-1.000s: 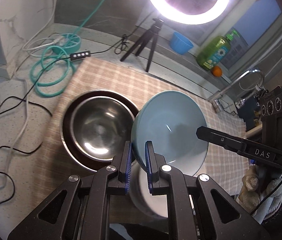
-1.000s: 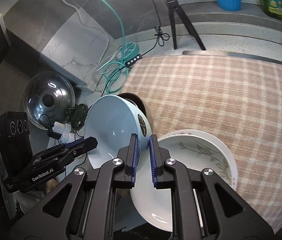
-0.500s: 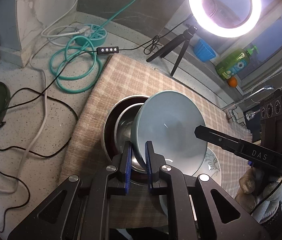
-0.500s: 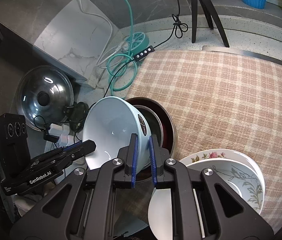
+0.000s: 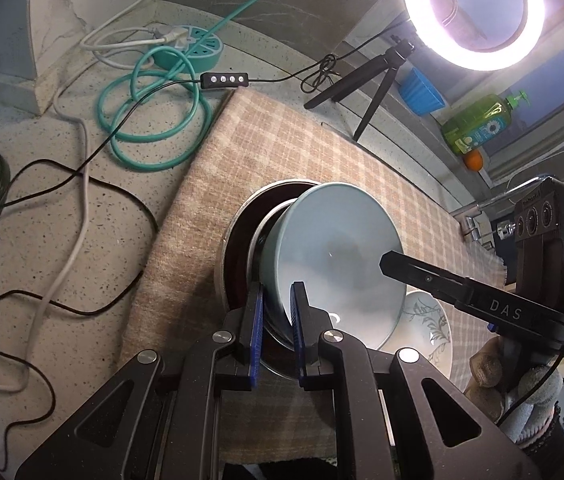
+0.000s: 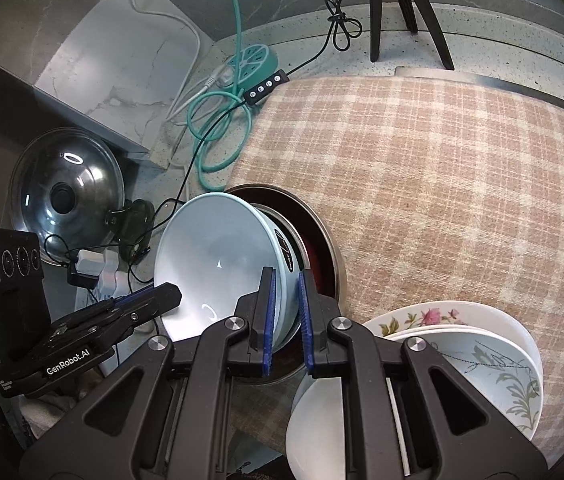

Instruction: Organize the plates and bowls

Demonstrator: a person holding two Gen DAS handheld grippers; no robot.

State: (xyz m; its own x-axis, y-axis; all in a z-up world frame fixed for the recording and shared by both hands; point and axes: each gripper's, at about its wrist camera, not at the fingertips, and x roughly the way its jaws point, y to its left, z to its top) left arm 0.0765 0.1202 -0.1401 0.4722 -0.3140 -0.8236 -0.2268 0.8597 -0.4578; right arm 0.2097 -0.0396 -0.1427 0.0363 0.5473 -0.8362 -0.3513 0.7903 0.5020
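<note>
A light blue bowl (image 5: 334, 264) (image 6: 218, 260) hangs tilted over a steel bowl (image 5: 260, 236) that is nested in a dark red bowl (image 5: 236, 240) (image 6: 314, 248). Its lower edge dips into that stack. My left gripper (image 5: 278, 304) is shut on the near rim of the blue bowl. My right gripper (image 6: 285, 292) is shut on the opposite rim. Each gripper also shows in the other's view: the right gripper (image 5: 386, 260) and the left gripper (image 6: 174, 294). Stacked floral plates (image 6: 482, 352) (image 5: 426, 320) with a white bowl (image 6: 314, 420) lie to the right.
All dishes rest on a checked cloth (image 6: 442, 160) over a speckled counter. A coiled teal cable (image 5: 150, 120), black wires and a glass pot lid (image 6: 66, 184) lie to the left. A ring light on a tripod (image 5: 474, 12), a blue cup (image 5: 420, 92) and a soap bottle (image 5: 478, 124) stand behind.
Both grippers carried the blue bowl leftward from above the floral plates and down over the steel bowl stack. The grips stayed shut throughout.
</note>
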